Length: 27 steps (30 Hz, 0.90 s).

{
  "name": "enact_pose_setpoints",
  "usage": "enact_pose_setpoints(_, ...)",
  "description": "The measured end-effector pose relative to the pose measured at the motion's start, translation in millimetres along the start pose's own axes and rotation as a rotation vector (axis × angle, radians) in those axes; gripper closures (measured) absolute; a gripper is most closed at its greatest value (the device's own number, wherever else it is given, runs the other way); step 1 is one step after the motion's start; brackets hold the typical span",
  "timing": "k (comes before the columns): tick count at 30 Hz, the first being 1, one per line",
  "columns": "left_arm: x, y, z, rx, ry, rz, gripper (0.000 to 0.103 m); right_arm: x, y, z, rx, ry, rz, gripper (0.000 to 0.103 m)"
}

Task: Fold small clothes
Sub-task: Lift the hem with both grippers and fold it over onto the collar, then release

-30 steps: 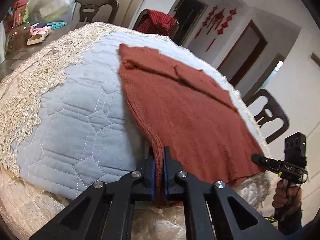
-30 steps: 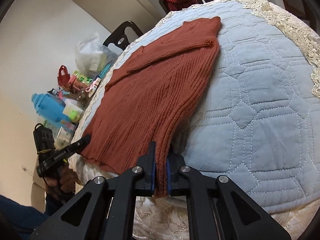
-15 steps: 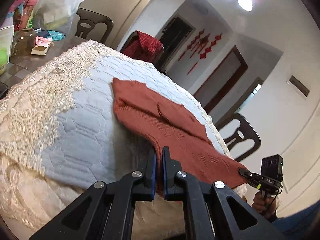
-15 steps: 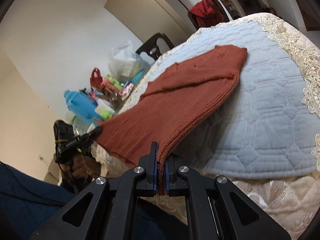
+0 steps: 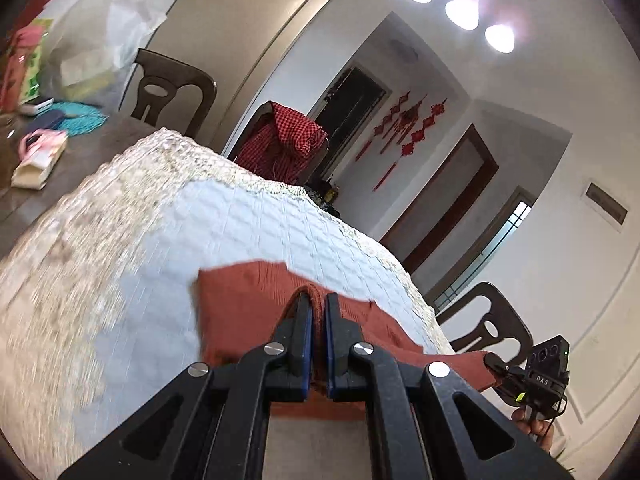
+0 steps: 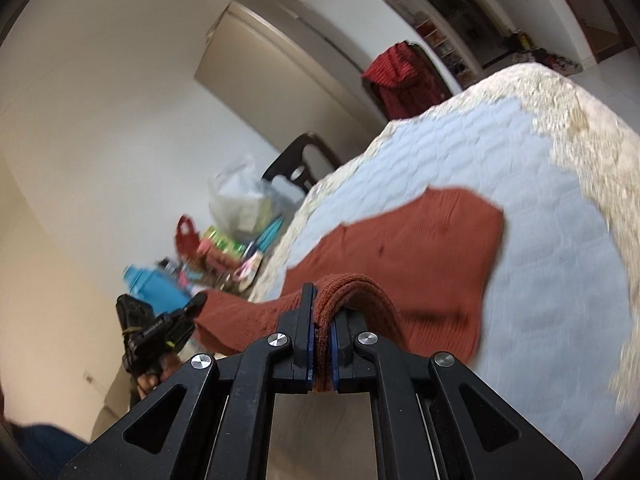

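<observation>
White walls [image 5: 560, 272]; dark chairs [image 5: 172, 88] (ceiling lights [image 5: 460, 12] on).

Black left gripper [image 5: 318, 312] — blue-lined jaws, silver screws.

Bright ceiling lights [image 5: 456, 8] flared with glare above the fingers [image 5: 300, 332]. The quilted cover [image 5: 132, 280] beyond them was motion-blurred. Fisheye curvature bent walls, and the edges darkened.
</observation>
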<state>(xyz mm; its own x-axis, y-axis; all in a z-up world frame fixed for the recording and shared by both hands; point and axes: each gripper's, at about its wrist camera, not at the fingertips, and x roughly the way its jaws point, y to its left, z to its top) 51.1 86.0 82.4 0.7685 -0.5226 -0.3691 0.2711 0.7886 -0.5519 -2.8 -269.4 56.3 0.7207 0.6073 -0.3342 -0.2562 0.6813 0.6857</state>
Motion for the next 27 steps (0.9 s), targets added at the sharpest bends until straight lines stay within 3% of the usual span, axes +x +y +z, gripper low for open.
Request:
enact_pose_setpoints(6,63.5,15.5,21.6,-0.011,0.072,0.059,0.096,38.4,-37.0,37.0,0.082,0.01,-0.052,0.098)
enact_pose_setpoints(13,125.8,53.4,3.6,-0.086,0.251,0.18,0.096,86.1,-94.4,38.0,0.227,0.141,-0.194,0.097)
enact_pose_setpoints(20,121.9,48.4,13.2,-0.091,0.217,0.165,0.096,86.3,-92.6,53.4,0.21,0.13,-0.168,0.096)
enact_pose_setpoints(27,152.1,65.2,18.4,-0.167,0.274,0.203,0.096,110.6,-112.0,64.8,0.261,0.154,-0.181,0.096)
